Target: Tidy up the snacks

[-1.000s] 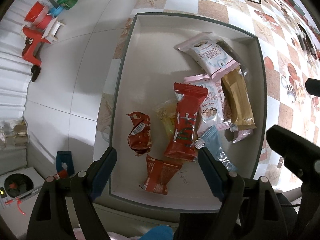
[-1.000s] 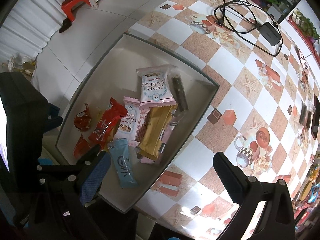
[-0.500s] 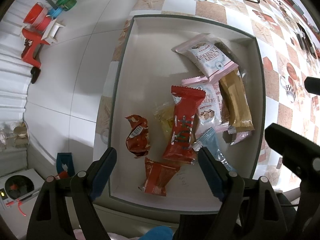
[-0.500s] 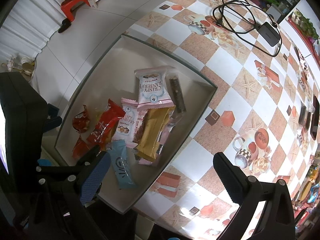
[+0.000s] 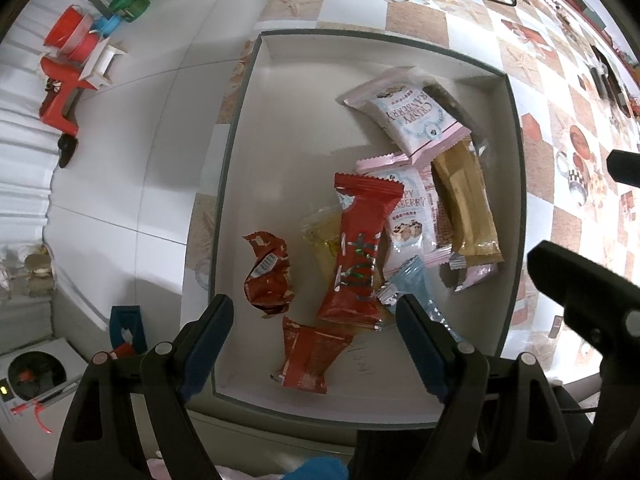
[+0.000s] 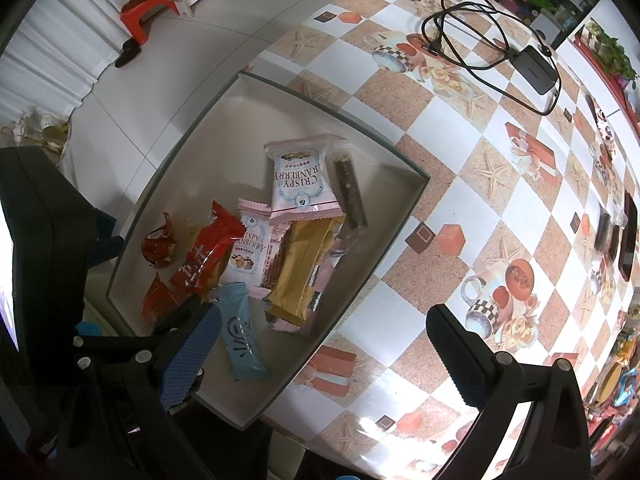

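Note:
A shallow white box point(image 5: 280, 128) point(image 6: 208, 148) sits at the table's edge with several snack packs inside. Among them are a long red bar point(image 5: 362, 248) point(image 6: 204, 254), a crumpled red wrapper point(image 5: 266, 272) point(image 6: 160, 246), a flat red pack point(image 5: 310, 354), two pink-and-white cranberry packs point(image 5: 408, 118) point(image 6: 298, 182), a tan bar point(image 5: 466, 204) point(image 6: 304, 270) and a light blue stick point(image 6: 242, 334) point(image 5: 414, 284). My left gripper point(image 5: 314, 314) hangs open above the box's near end, over the red packs, holding nothing. My right gripper point(image 6: 320, 336) is open too, straddling the box's right wall.
The table carries a checkered cloth point(image 6: 460, 168) with cup and starfish prints. A black cable and power adapter point(image 6: 534, 66) lie at its far side. Dark devices point(image 6: 626, 240) rest near the right edge. Beyond the left table edge is tiled floor with a red stool point(image 5: 60, 92) and plastic tubs point(image 5: 128, 2).
Both views have shifted slightly, so the box and snacks sit a touch lower and further left in the frames. No snack has moved and both grippers stay open.

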Demonstrator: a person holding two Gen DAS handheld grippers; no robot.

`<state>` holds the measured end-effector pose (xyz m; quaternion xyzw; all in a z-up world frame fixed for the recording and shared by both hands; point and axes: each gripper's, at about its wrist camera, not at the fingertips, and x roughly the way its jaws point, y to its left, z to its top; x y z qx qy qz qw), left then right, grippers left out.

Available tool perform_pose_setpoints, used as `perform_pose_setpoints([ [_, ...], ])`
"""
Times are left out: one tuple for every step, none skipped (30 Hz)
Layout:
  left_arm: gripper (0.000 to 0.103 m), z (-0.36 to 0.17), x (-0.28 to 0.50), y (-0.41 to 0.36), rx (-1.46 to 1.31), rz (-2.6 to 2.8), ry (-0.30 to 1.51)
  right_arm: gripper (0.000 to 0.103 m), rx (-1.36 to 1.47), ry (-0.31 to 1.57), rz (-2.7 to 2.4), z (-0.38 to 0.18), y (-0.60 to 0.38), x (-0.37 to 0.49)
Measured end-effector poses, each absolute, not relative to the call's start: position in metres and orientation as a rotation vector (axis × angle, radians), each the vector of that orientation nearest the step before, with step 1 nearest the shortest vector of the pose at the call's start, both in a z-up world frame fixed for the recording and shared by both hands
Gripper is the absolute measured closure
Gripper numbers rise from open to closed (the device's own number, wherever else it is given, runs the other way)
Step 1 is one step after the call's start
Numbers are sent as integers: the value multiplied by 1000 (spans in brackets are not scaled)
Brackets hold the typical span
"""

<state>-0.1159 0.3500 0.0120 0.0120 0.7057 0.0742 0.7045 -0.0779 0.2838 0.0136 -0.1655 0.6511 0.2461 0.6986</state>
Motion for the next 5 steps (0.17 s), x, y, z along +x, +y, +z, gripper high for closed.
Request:
perform_pose_setpoints([
  [17, 15, -117, 350, 11, 158, 1551, 0, -369, 1451, 548, 13, 283, -77],
  [17, 17, -117, 351, 0, 153, 1539, 0, -368, 1452, 548, 13, 283, -77],
  [17, 19, -117, 351, -8, 149, 1532, 0, -367, 1452, 548, 13, 283, -77],
  [17, 20, -117, 351, -10, 148, 1530, 0, -366, 1453, 547, 14, 283, -77],
  [17, 21, -117, 351, -10, 149, 1530, 0, -366, 1452, 546, 14, 283, -78],
])
